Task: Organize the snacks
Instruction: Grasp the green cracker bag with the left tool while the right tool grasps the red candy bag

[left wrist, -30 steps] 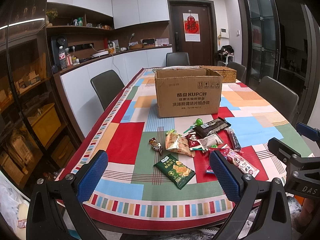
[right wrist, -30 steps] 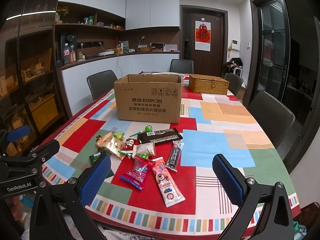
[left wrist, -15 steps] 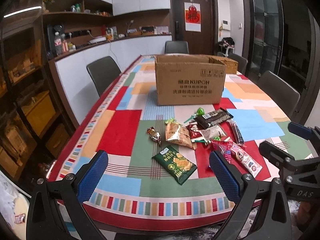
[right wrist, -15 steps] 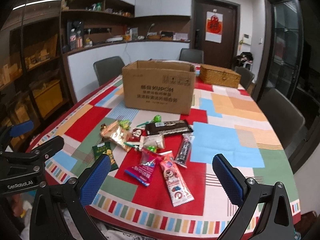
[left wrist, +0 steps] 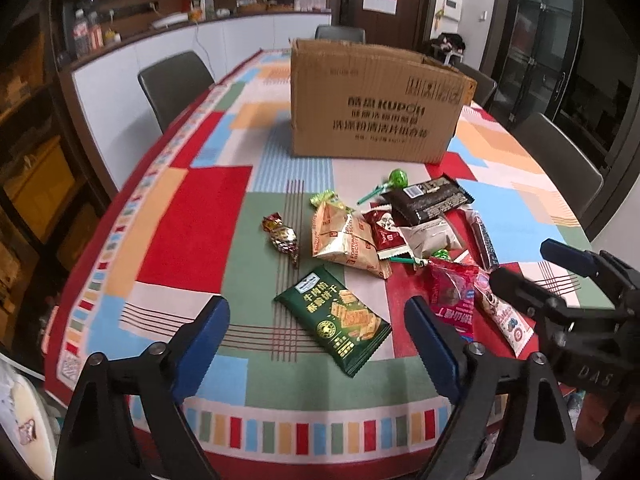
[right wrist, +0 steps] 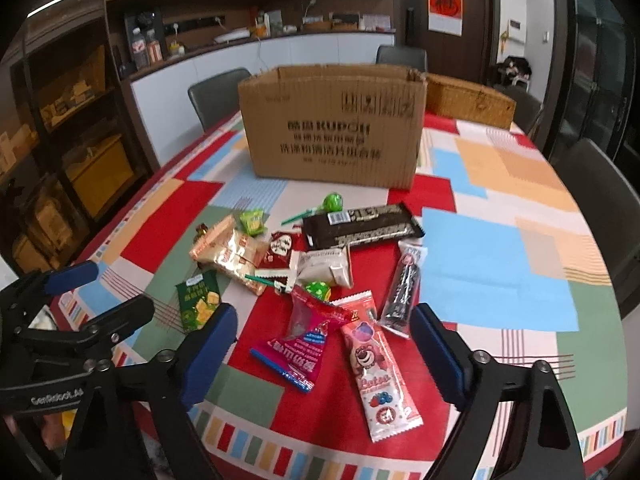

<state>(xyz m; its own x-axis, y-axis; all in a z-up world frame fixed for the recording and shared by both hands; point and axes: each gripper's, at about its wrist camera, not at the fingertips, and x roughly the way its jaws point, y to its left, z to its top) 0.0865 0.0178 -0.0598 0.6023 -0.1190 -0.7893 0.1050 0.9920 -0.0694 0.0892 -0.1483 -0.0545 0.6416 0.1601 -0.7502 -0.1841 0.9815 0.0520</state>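
Note:
A heap of snack packets lies on the patchwork tablecloth (left wrist: 192, 216) before an open cardboard box (left wrist: 372, 100). My left gripper (left wrist: 316, 354) hovers over the near edge, jaws closing with only air between them, above a green cracker packet (left wrist: 336, 320). A gold candy (left wrist: 282, 236) and a beige biscuit bag (left wrist: 344, 240) lie just beyond. My right gripper (right wrist: 324, 356) hangs above a red triangular packet (right wrist: 304, 340) and a pink bear bar (right wrist: 376, 376), its jaws closing, touching neither. A dark chocolate bar (right wrist: 360, 226) and a green lollipop (right wrist: 332, 202) lie nearer the box.
A wicker basket (right wrist: 468, 98) stands behind the box on the right. Grey chairs (left wrist: 174, 80) line both long sides of the table. A counter and dark shelves run along the left wall. The right gripper (left wrist: 568, 292) shows at the right edge of the left wrist view.
Both grippers have come forward and tipped down toward the snacks, which now look larger and closer. Both pairs of jaws stand narrower than before.

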